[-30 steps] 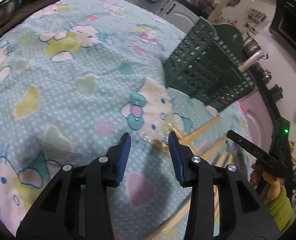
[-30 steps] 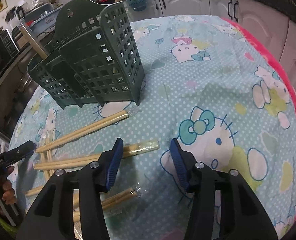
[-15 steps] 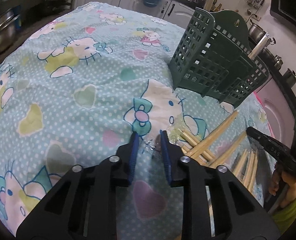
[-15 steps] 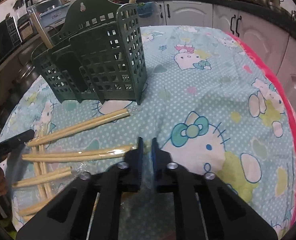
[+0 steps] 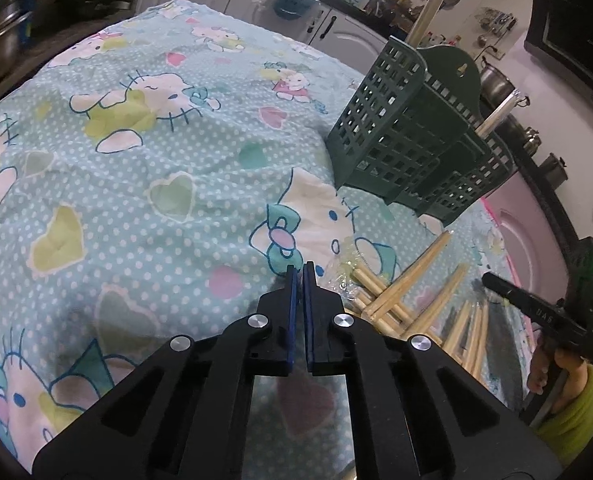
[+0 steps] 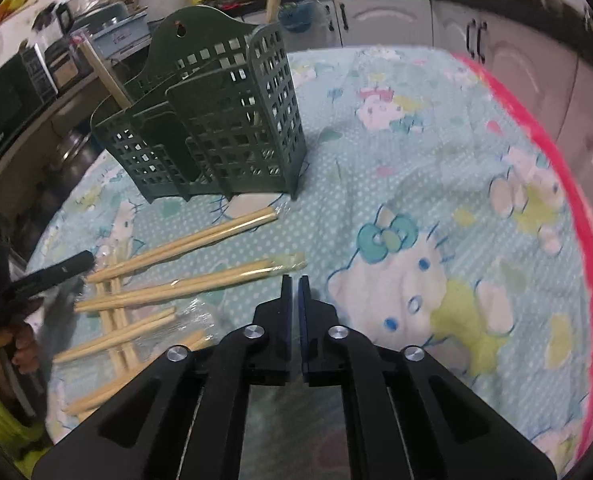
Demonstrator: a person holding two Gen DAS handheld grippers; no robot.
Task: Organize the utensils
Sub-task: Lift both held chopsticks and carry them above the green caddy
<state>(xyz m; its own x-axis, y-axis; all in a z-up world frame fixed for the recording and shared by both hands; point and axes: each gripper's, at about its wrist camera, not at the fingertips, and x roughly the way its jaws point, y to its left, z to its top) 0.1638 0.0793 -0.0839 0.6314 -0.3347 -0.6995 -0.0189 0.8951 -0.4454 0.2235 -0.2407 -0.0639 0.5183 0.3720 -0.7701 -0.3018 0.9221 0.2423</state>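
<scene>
A: Where are the utensils?

B: Wrapped chopstick pairs point(image 6: 184, 246) lie scattered and crossing on the cartoon-print cloth point(image 6: 436, 184), in front of the green slotted holder point(image 6: 232, 136). The nearest pair point(image 6: 192, 282) ends just beside the right gripper point(image 6: 295, 280). Two sticks already stand in the holder, one point(image 6: 104, 76) leaning out at its far end.

A: And the jaws?

B: The left gripper point(image 5: 299, 270) has its blue pads pressed together, nothing between them, a clear wrapper end point(image 5: 338, 270) just to its side. The right gripper's jaws are opening, only a narrow gap so far, also empty.

A: Room to move?

B: Plenty of bare cloth: in the left wrist view a wide stretch lies left of the holder point(image 5: 416, 136). In the right wrist view the cloth runs clear to a pink border point(image 6: 552, 168) at the table's edge, with cabinet doors point(image 6: 508, 56) beyond.

A: Anything only one view shows?

B: The pink edge shows fully only in the right one. The left view shows the right gripper from the side, held by a hand point(image 5: 552, 368) in a green sleeve point(image 5: 576, 412), and pots point(image 5: 496, 84) on a counter.
</scene>
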